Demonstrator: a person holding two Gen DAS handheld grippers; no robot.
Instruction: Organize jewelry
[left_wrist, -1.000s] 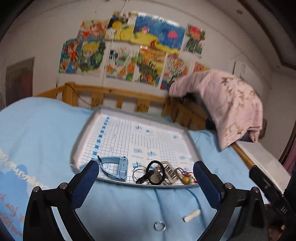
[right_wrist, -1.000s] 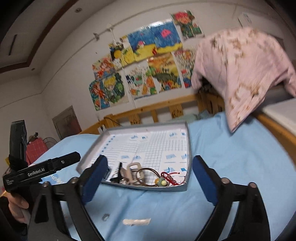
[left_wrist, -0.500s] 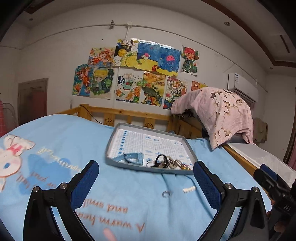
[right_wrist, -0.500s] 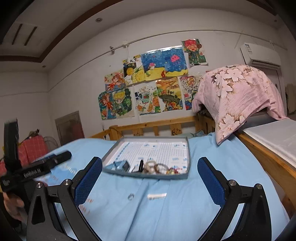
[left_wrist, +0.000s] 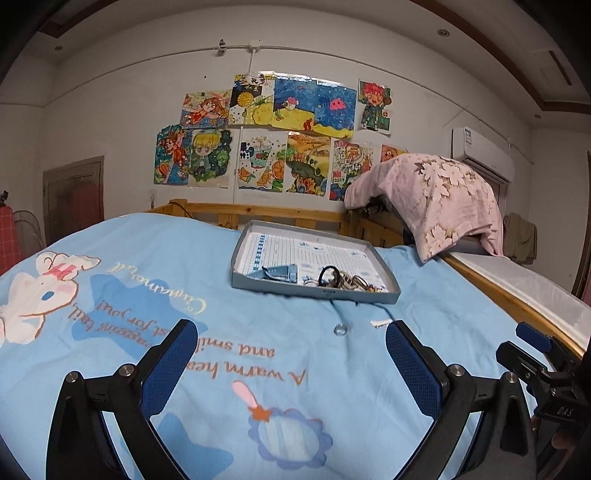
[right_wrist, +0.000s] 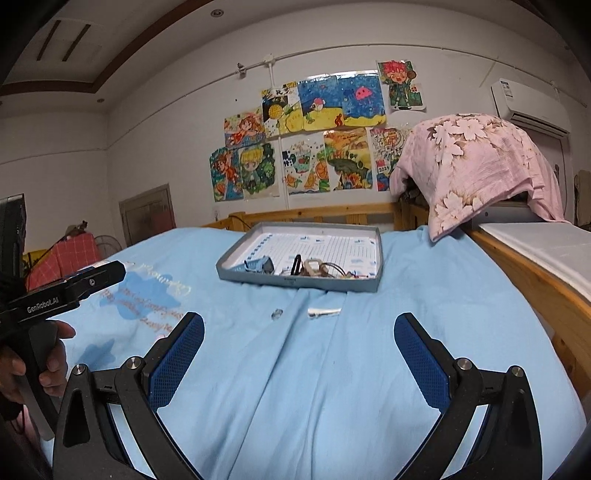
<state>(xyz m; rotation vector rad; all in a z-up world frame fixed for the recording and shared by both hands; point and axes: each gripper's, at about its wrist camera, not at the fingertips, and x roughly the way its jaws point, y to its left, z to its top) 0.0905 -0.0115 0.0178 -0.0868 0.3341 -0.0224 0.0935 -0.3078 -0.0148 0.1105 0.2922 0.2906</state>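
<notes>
A grey tray (left_wrist: 391, 291) (right_wrist: 375, 286) lies on the blue bedsheet, far ahead of both grippers. In it sit a blue clip (left_wrist: 277, 272) (right_wrist: 256, 264), a black hair tie (left_wrist: 328, 275), a black clip (right_wrist: 296, 264) and tangled bracelets (left_wrist: 354, 282) (right_wrist: 328, 271). On the sheet in front of the tray lie a small silver ring (left_wrist: 340, 328) (right_wrist: 276, 314) and a small white clip (left_wrist: 381, 322) (right_wrist: 324, 312). My left gripper (left_wrist: 293, 362) is open and empty. My right gripper (right_wrist: 299, 356) is open and empty.
A wooden bed rail (right_wrist: 535, 288) runs along the right and back. A pink floral cloth (left_wrist: 436, 195) drapes over something at the back right. The other hand-held gripper shows at the frame edge in each view, the right one (left_wrist: 546, 373) and the left one (right_wrist: 55, 295).
Both grippers have pulled back and up from the tray; it now looks smaller and farther. The ring and white clip stay on the sheet. Both grippers stay open.
</notes>
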